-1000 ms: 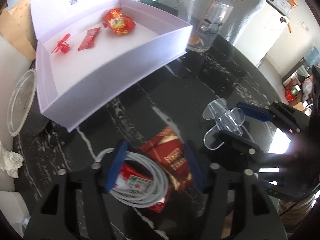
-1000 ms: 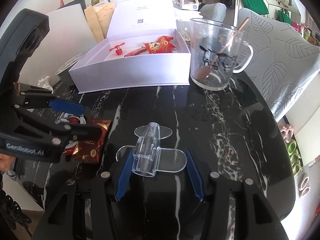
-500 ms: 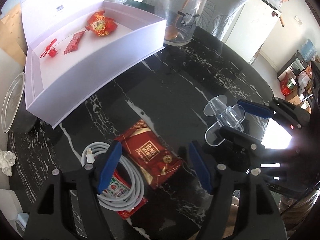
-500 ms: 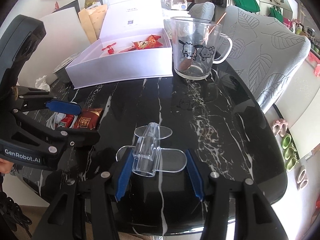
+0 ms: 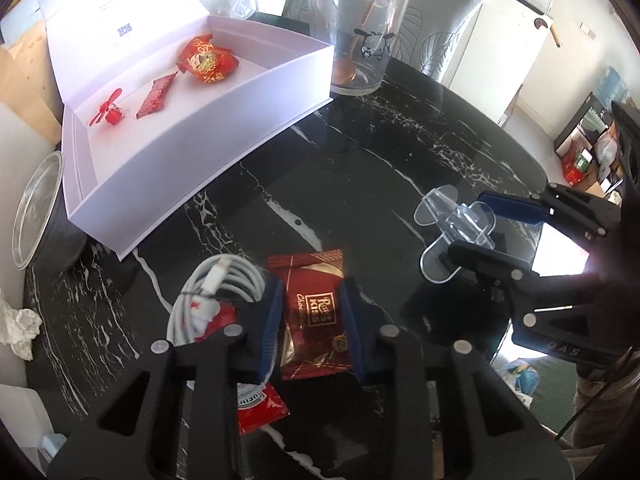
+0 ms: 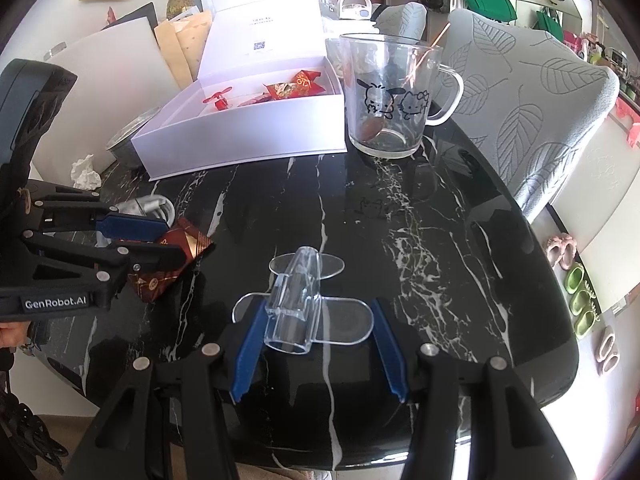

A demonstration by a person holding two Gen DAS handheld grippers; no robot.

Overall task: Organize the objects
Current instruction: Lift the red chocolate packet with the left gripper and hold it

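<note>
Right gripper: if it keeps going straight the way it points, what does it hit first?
The clear plastic piece between the right gripper fingers. Past it, bare table, then probably the glass mug; depth is unclear.

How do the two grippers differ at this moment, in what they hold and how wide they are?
The left gripper is closed on the dark red chocolate packet, pads touching its sides; the right gripper stands wide around the clear plastic piece, pads apart from its tube. The packet is opaque and flat; the plastic piece is transparent, with a tube and flat wings. Both grippers have blue pads and sit low over the black marble table.
</note>
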